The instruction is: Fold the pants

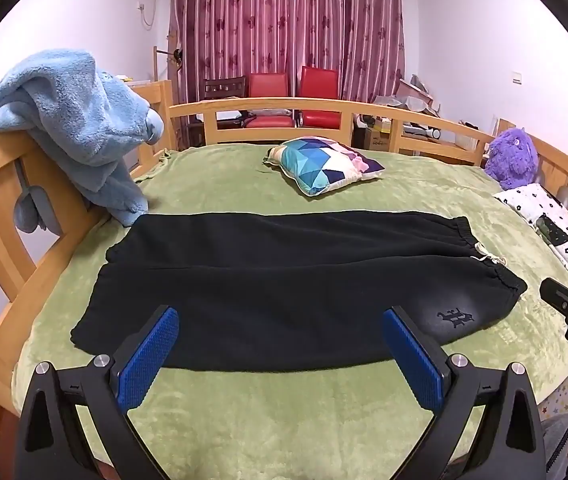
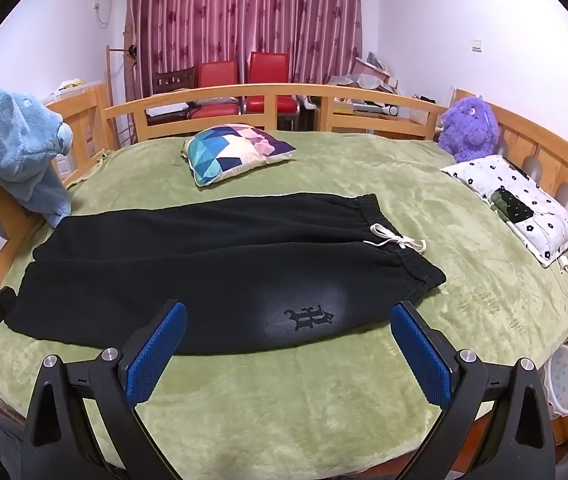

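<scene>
I see the green blanket [image 1: 284, 420] covering the bed, the black pants [image 1: 284, 280] spread flat across it, waistband to the right. My left gripper [image 1: 280, 320] and right gripper [image 2: 288, 316] hover above the pants' near edge, both spread wide, holding nothing.

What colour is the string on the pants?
White. The knotted drawstring at the waistband of the black fleece pants shows best in the right wrist view.

A home bedroom: a wooden-railed bed [image 1: 324, 106] under a green blanket [image 1: 284, 420], pillows, a purple plush toy [image 2: 470, 128], maroon curtains [image 1: 284, 20] at the far wall.
</scene>
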A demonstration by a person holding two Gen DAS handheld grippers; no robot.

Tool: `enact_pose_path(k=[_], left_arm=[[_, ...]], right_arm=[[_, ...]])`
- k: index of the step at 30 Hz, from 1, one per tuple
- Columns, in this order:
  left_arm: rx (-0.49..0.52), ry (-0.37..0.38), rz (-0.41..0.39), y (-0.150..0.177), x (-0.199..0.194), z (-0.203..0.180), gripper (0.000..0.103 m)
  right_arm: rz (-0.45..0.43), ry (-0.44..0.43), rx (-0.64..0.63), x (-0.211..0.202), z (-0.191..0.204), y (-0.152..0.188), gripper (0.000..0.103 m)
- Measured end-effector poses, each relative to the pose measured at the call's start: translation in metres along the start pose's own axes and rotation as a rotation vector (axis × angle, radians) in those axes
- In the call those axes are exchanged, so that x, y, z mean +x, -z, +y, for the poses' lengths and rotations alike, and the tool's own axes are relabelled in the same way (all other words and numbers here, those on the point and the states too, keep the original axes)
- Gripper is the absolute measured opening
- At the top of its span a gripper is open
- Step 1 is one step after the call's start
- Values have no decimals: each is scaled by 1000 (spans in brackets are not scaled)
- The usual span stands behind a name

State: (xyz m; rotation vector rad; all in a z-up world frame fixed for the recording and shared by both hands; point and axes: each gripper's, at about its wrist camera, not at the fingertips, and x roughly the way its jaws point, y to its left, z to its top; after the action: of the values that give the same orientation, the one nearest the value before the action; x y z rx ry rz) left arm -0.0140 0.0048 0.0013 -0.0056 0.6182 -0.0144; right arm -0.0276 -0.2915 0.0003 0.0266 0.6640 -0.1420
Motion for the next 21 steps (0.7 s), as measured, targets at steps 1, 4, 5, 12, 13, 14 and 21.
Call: enact_pose_path(k=[1, 4, 5, 12, 13, 14, 21], left_arm=[[-2, 1, 1, 0, 0, 1, 103], [-7, -1, 3, 0, -1, 3, 103], [-6, -1, 4, 0, -1, 4, 103], [-2, -3, 5, -1, -2, 4, 103], [-2, -1, 6, -1, -2, 4, 103], [-1, 0, 6, -1, -2, 4, 103], [2, -2, 6, -1, -3, 2, 103]], right_arm=[[1, -1, -1, 0, 1, -1, 101], [-4, -5, 0, -2, 2, -1, 101], [-5, -6, 0, -2, 3, -1, 101], [-6, -11, 1, -4, 2, -3, 101], [-6, -9, 0, -4, 3, -3, 101], [-6, -10, -1, -4, 3, -3, 101], [-6, -10, -1, -5, 5, -4, 101]])
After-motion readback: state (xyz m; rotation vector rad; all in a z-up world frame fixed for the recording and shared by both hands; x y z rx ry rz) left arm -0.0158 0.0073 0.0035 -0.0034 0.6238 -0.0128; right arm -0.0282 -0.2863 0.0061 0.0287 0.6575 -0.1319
